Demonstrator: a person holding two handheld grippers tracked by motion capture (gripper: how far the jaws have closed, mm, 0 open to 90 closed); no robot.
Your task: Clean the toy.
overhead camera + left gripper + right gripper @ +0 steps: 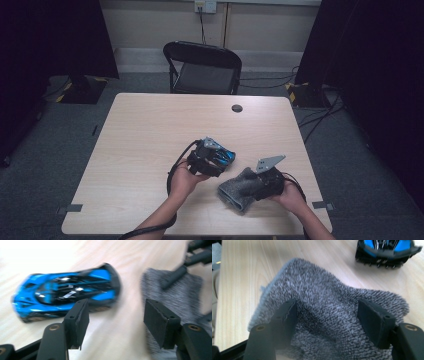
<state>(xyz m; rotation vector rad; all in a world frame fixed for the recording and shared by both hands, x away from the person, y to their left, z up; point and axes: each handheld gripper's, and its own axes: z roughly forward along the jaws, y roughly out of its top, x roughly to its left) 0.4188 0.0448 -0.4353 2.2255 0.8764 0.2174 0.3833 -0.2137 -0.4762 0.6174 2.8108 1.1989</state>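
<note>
Landmark: blue and black toy sports car (67, 293), resting on the pale wooden bench (145, 135).
Cloth: grey fuzzy knitted cloth (329, 322) just beside car, not yet lifted.
Left gripper (116, 322): fingers apart, empty, near car.
Right gripper (329, 322): fingers apart, straddling cloth, not pinching.
Progress: early; grasps pending.

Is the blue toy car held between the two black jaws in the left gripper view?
No, the blue toy car lies on the wooden table beyond the open jaws, with bare tabletop between them.

**The room around your table**

You face a light wooden table (150, 150) on grey carpet (45, 165). Beyond it stands a black folding chair (202, 67) against a pale wall (150, 25) with a socket (205, 6). Black curtains (50, 35) hang on both sides, and cables (320, 117) trail across the floor.
</note>
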